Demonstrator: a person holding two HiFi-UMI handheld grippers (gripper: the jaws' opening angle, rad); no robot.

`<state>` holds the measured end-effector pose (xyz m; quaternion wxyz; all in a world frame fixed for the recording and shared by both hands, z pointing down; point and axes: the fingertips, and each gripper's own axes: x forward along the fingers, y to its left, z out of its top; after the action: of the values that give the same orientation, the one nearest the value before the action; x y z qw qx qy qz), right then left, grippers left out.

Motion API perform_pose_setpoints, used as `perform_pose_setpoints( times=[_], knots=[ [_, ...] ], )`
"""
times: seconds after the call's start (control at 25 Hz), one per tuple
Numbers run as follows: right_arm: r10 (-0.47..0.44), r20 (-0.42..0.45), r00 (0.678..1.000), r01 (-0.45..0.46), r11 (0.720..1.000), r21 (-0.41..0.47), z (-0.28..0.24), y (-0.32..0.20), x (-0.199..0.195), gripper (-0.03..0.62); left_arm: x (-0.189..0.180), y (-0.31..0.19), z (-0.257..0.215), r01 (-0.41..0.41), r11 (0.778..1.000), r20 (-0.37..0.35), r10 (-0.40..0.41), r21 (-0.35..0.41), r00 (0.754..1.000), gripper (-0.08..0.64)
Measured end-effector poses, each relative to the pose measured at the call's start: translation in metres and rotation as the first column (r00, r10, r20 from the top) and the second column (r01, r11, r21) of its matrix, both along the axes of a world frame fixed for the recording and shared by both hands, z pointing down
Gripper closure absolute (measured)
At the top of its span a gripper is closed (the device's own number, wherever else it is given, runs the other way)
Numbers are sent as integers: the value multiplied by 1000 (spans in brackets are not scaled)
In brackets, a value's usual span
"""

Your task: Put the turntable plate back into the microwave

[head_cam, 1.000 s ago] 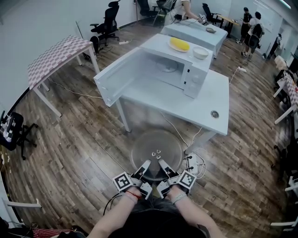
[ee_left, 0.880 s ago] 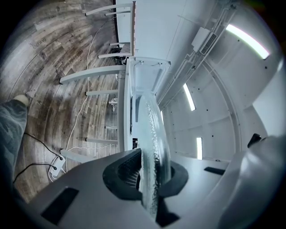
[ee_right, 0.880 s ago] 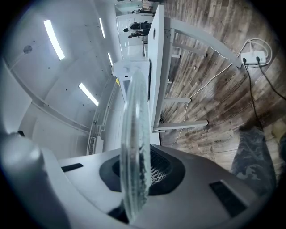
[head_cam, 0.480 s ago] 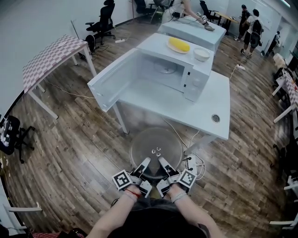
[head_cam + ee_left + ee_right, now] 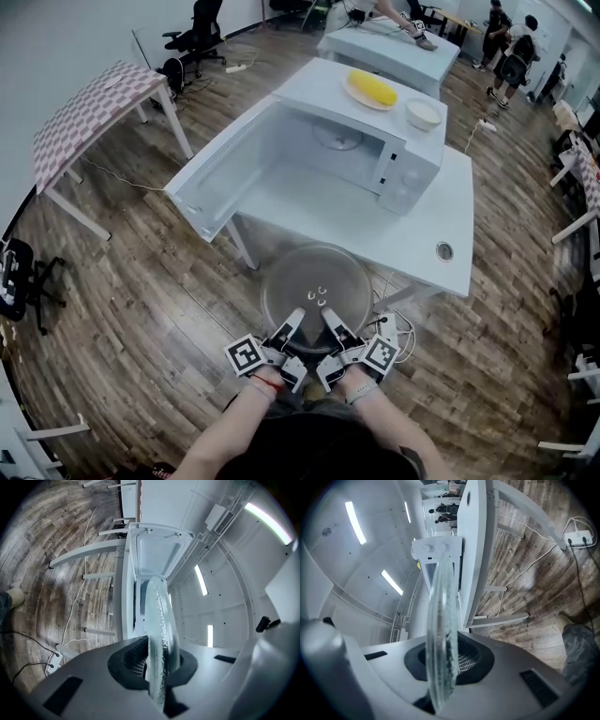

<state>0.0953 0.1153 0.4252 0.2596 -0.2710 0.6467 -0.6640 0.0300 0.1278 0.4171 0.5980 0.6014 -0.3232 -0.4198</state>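
A round clear glass turntable plate [image 5: 316,289] is held level in front of me, just short of the white table's [image 5: 441,211] near edge. My left gripper [image 5: 292,324] and right gripper [image 5: 330,323] are both shut on its near rim, side by side. In the left gripper view the turntable plate [image 5: 161,634] appears edge-on between the jaws; the right gripper view shows the turntable plate [image 5: 440,634] the same way. The white microwave [image 5: 323,141] stands on the table with its door [image 5: 214,167] swung open to the left; a roller ring [image 5: 336,140] lies inside.
A plate with something yellow [image 5: 371,90] and a white bowl [image 5: 423,114] rest on top of the microwave. A power strip with cables [image 5: 389,328] lies on the wood floor under the plate. A checked table [image 5: 84,117] stands left, people far behind.
The microwave and table have drawn nearer and lower in the head view. The plate, gripped by both grippers throughout, now reaches the table's near edge.
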Motion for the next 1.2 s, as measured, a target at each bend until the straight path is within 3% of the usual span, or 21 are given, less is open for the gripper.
perform_pose_setpoints(
  times=[0.88, 1.2],
  knots=[
    [198, -15, 980, -198, 980, -34, 1, -131, -45, 551, -45, -144, 2, -197, 980, -19, 197, -31, 980, 529],
    [232, -11, 973, -232, 972, -36, 4, -162, -65, 551, -66, -178, 3, -224, 974, -18, 223, -31, 975, 529]
  ],
)
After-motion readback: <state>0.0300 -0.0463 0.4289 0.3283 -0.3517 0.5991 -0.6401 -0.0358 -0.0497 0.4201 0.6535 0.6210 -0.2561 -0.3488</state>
